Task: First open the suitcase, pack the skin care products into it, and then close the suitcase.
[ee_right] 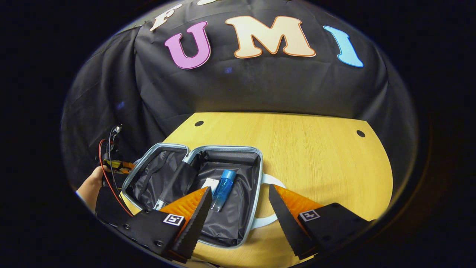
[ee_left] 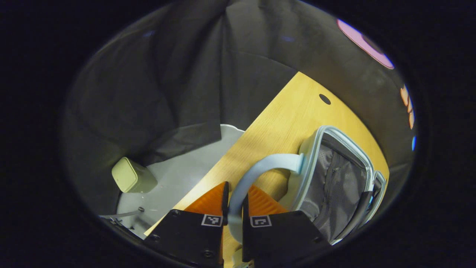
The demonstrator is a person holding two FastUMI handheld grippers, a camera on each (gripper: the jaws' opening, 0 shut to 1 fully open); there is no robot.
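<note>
A: Start with the nearest thing. What is the left gripper [ee_left: 234, 208] doing?

B: In the left gripper view its two fingers are pressed together on the suitcase's pale blue handle [ee_left: 260, 167], which loops up from between them to the shell. Just past that the lid half [ee_left: 334, 178] stands tilted up, grey mesh lining facing the camera.

A: And the right gripper [ee_right: 240, 208]?

B: Fingers spread wide, holding nothing. It hovers over the near edge of the tabletop [ee_right: 316, 149], above the suitcase's base half.

A: So the suitcase [ee_right: 193, 186] is open?

B: Yes. In the right gripper view it lies at the tabletop's near left corner, both halves showing dark lining. A blue bottle [ee_right: 223, 190] lies inside the right-hand half, with a small white item [ee_right: 210, 183] touching or just beside it. I can't tell what that item is.

A: Anything left out on the wood?

B: I can make out no product on the rest of the tabletop, through to the far edge. Farther left, off the table edge, a hand [ee_right: 93, 184] holds a gripper trailing red and black wires [ee_right: 109, 163].

A: Then where does the task stand?

B: As I judge it, opening is done and the packing looks finished or nearly so. Closing is left, and the grip on the handle suits swinging that half shut.

A: Beyond the table?

B: In the left gripper view, a pale green box [ee_left: 130, 175] sits on the light floor [ee_left: 178, 175] below the table edge, then the black cloth wall [ee_left: 167, 74].
</note>
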